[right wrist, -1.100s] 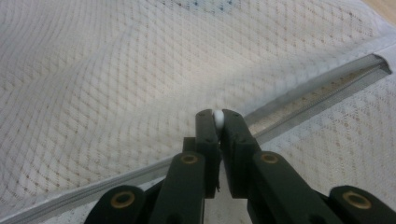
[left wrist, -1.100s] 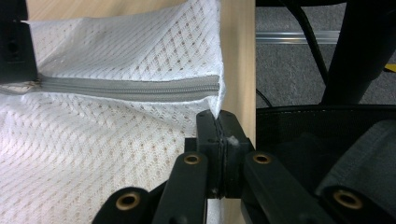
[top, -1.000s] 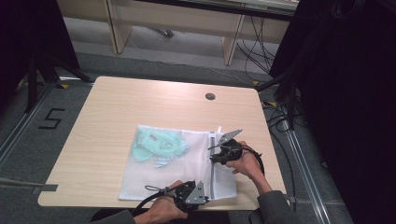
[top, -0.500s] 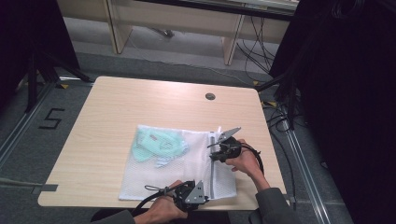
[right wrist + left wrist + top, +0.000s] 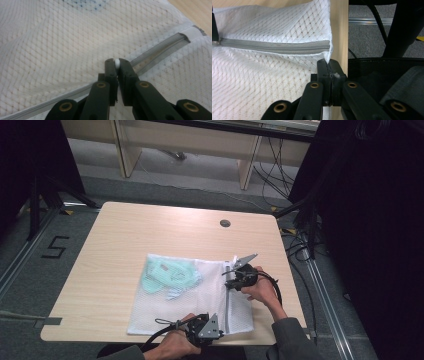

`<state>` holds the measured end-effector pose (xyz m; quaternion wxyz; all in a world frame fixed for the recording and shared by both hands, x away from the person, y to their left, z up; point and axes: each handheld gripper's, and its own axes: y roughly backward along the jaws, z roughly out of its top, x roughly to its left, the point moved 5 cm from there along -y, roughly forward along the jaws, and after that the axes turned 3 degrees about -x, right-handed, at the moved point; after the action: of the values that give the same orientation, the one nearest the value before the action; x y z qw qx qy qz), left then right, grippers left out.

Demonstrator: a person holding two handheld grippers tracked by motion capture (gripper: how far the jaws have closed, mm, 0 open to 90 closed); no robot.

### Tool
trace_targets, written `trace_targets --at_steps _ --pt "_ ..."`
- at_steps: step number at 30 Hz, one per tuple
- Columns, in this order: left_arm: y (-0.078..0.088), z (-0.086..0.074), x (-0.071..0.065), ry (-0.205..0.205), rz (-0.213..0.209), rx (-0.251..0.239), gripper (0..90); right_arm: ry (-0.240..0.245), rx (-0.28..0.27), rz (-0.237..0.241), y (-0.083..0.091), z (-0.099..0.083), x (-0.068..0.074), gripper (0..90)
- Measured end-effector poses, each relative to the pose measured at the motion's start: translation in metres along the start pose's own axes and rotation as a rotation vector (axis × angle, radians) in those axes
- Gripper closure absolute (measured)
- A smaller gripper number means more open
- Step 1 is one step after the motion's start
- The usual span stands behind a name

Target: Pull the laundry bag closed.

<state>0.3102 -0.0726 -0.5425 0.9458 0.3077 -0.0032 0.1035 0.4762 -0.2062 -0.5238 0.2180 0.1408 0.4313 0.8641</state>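
Clamped on the near corner of the white mesh laundry bag (image 5: pixel 262 82), the left hand-held gripper (image 5: pixel 329 66) has its two black jaws pressed together with the bag's hem pinched between them, right where the grey zipper (image 5: pixel 274 47) ends at the bag's edge. In the high view this left hand-held gripper (image 5: pixel 212 330) sits at the front edge of the light wooden worktop (image 5: pixel 125 230). Farther along the same zipper, the right hand-held gripper (image 5: pixel 116 63) is closed on a small white zipper pull (image 5: pixel 116 62), which shows as a rounded nub between the jaw tips. From above, the right hand-held gripper (image 5: pixel 234 279) lies over the bag's right part, near its far end. The bag lies flat on the worktop's near right half, with pale green clothing (image 5: pixel 167 275) inside its left portion.
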Motion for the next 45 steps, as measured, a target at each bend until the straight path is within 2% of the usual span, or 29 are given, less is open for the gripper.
trace_targets --at_steps 1,4,9,14,16,27,28,29,30,32,36,37,40,45 --pt "0.000 0.000 0.000 0.001 0.005 -0.003 88.9 0.006 0.001 -0.013 0.001 0.001 -0.002 86.3" --pt "0.000 0.000 0.000 0.000 0.005 -0.003 88.8 0.014 -0.004 -0.009 -0.001 0.002 -0.003 86.3" --pt "0.001 0.001 0.001 0.011 0.004 -0.009 88.9 0.008 0.000 -0.012 -0.002 0.003 -0.004 86.3" --pt "0.000 0.000 0.001 0.004 0.007 -0.005 88.9 0.005 0.001 -0.013 -0.003 0.004 -0.006 86.2" --pt "0.001 0.001 0.001 0.003 0.006 -0.007 88.9 0.023 0.002 -0.017 -0.004 0.005 -0.008 86.2" --pt "0.001 0.000 0.001 0.004 0.003 -0.009 89.0 0.000 0.000 -0.029 -0.005 0.008 -0.013 86.3" --pt "0.001 0.001 0.001 0.003 0.005 -0.010 89.0 0.002 -0.002 -0.044 -0.005 0.009 -0.014 86.3" --pt "0.001 0.001 0.000 0.007 0.004 -0.014 88.9 -0.013 -0.002 -0.042 -0.005 0.009 -0.014 86.3" --pt "0.002 0.001 0.001 0.002 0.005 -0.010 88.9 0.000 -0.019 -0.040 -0.006 0.010 -0.015 86.3" --pt "0.001 0.001 0.000 0.002 0.010 -0.012 88.9 -0.011 -0.005 -0.047 -0.005 0.010 -0.016 86.3" --pt "0.002 0.000 0.001 -0.006 0.006 -0.002 88.9 -0.013 -0.018 -0.043 -0.007 0.010 -0.018 86.3" --pt "0.001 0.001 0.000 0.007 0.001 -0.013 88.9 -0.007 -0.010 -0.043 -0.006 0.011 -0.019 86.3" --pt "0.001 0.001 0.000 0.001 0.009 -0.013 88.9 -0.032 -0.020 -0.046 -0.007 0.011 -0.019 86.3" --pt "0.001 0.001 0.001 0.006 0.004 -0.011 88.9 -0.014 -0.009 -0.040 -0.006 0.011 -0.022 86.3"
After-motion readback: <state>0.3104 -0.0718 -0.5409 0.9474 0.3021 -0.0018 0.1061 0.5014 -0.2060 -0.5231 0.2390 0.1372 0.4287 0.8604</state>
